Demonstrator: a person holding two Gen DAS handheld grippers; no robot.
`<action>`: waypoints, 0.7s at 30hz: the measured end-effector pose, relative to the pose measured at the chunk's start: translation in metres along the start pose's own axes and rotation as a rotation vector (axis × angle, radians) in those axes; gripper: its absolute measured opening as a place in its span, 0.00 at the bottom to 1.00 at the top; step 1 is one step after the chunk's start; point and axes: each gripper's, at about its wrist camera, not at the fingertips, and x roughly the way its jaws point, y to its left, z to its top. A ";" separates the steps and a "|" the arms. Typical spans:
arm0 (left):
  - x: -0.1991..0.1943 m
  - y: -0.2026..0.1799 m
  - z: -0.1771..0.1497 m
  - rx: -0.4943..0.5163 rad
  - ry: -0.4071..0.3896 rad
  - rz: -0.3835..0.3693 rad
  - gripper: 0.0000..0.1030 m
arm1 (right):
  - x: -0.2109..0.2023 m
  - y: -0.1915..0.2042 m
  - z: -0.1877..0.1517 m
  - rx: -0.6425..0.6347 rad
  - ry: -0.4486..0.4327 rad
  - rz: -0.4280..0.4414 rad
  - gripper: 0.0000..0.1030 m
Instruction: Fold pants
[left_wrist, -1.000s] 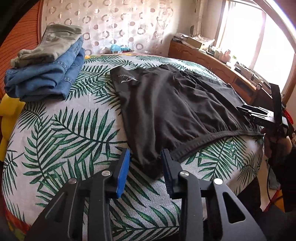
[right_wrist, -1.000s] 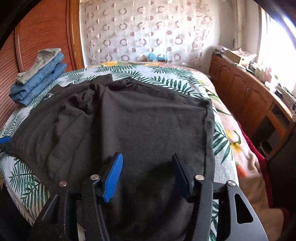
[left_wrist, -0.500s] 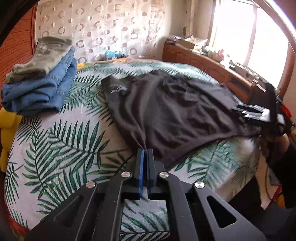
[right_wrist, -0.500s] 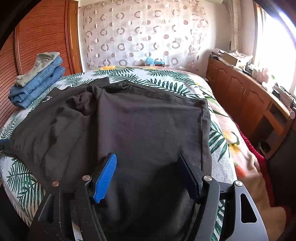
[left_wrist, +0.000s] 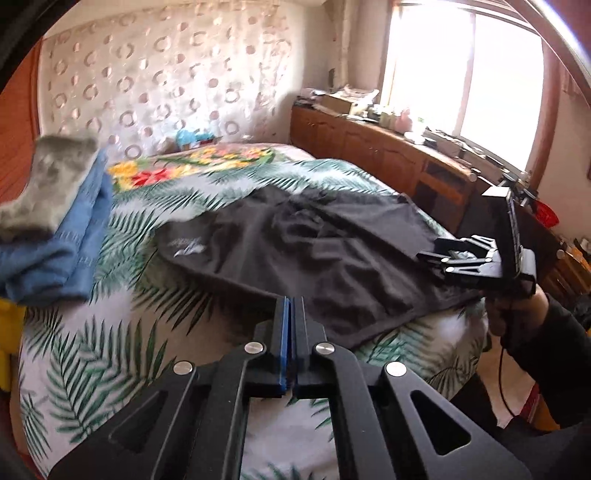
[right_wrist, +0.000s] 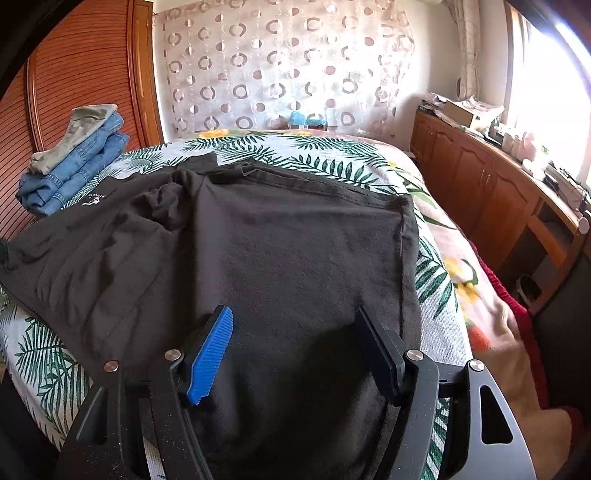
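L gripper (left_wrist: 291, 310) clamps black pants (right_wrist: 280, 266) edge; R gripper (right_wrist: 295, 343) spread wide, empty.

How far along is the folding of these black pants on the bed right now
Done: other garments sit folded in a stack at the bed's far left. In hand: the left gripper is shut on the near corner of the black pants, while the right gripper is open over the cloth. Left: the pants lie spread out and rumpled, with no fold made yet.
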 end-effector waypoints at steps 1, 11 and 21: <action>0.002 -0.004 0.005 0.009 -0.002 -0.011 0.01 | -0.002 -0.001 0.000 0.005 -0.007 0.002 0.68; 0.023 -0.059 0.053 0.111 -0.020 -0.123 0.01 | -0.029 -0.013 0.000 0.030 -0.068 -0.007 0.68; 0.040 -0.105 0.080 0.193 -0.017 -0.162 0.01 | -0.038 -0.020 -0.010 0.049 -0.091 -0.011 0.68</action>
